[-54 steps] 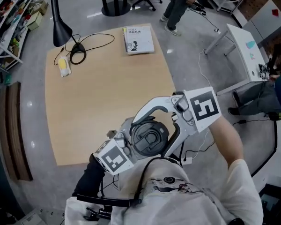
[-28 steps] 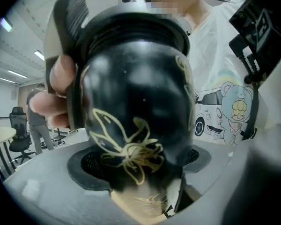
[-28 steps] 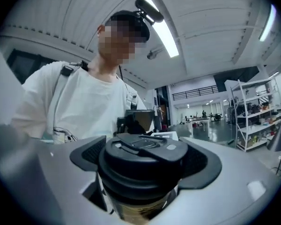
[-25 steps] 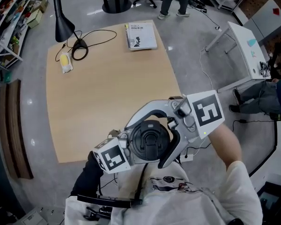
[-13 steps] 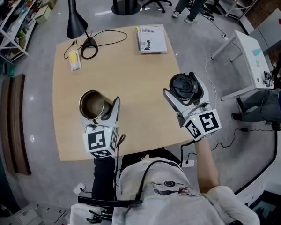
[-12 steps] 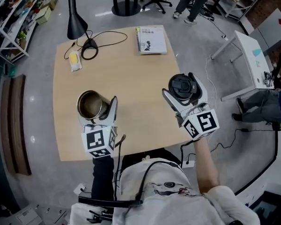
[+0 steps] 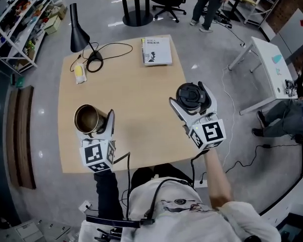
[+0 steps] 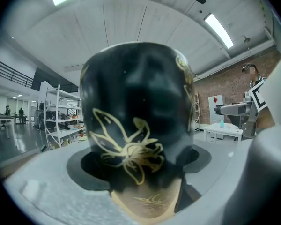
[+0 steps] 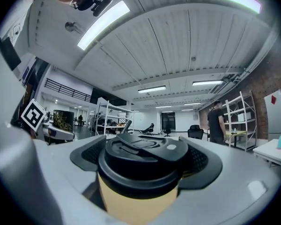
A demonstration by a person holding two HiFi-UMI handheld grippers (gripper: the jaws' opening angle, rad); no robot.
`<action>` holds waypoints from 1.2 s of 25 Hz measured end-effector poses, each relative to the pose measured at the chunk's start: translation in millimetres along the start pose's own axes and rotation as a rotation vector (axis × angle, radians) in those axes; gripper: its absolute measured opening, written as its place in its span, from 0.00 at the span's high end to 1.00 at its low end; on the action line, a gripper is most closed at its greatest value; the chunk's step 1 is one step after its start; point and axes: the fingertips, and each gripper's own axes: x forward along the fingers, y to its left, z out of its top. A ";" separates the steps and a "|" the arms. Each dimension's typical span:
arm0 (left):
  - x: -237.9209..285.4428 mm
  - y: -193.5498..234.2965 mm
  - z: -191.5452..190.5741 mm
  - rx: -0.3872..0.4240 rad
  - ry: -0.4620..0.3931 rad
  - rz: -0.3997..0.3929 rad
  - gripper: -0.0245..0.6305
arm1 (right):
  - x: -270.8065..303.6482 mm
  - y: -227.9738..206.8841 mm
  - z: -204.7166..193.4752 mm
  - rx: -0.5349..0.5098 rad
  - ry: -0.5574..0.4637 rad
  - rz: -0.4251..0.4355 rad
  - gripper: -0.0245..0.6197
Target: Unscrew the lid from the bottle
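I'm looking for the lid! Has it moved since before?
Yes. The lid, in the right gripper, came off the bottle and moved from the table's near edge to its right edge, nearer the book.

The grey two-jaw left gripper (image 7: 92, 121) sits at the lower left on a dark-sleeved left arm (image 7: 107, 195), its jaws clamped on the black gold-flowered bottle (image 8: 136, 125). The matching right gripper (image 7: 191, 97), at centre right on a bare right forearm (image 7: 215, 173), grips the round black lid (image 9: 143, 156). The two grippers are well apart.
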 end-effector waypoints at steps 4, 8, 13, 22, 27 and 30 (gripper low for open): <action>-2.9 -13.0 4.6 0.034 0.002 -0.027 0.31 | -6.6 7.9 -2.2 -0.011 0.008 -0.013 0.21; 3.7 -19.3 14.8 0.060 -0.013 -0.082 0.31 | -10.4 14.8 -3.2 0.008 0.009 -0.050 0.21; 5.9 -21.5 18.2 0.052 -0.019 -0.110 0.31 | -11.9 18.4 0.5 0.004 0.011 -0.071 0.21; 3.2 -23.5 22.1 0.046 -0.022 -0.124 0.31 | -13.9 20.0 2.3 0.000 0.012 -0.081 0.21; 1.3 -20.3 21.6 0.045 -0.021 -0.130 0.32 | -7.2 30.5 4.2 -0.011 0.015 -0.072 0.21; 3.4 -22.8 18.8 0.046 -0.017 -0.135 0.31 | -6.1 28.3 2.8 -0.011 0.015 -0.072 0.21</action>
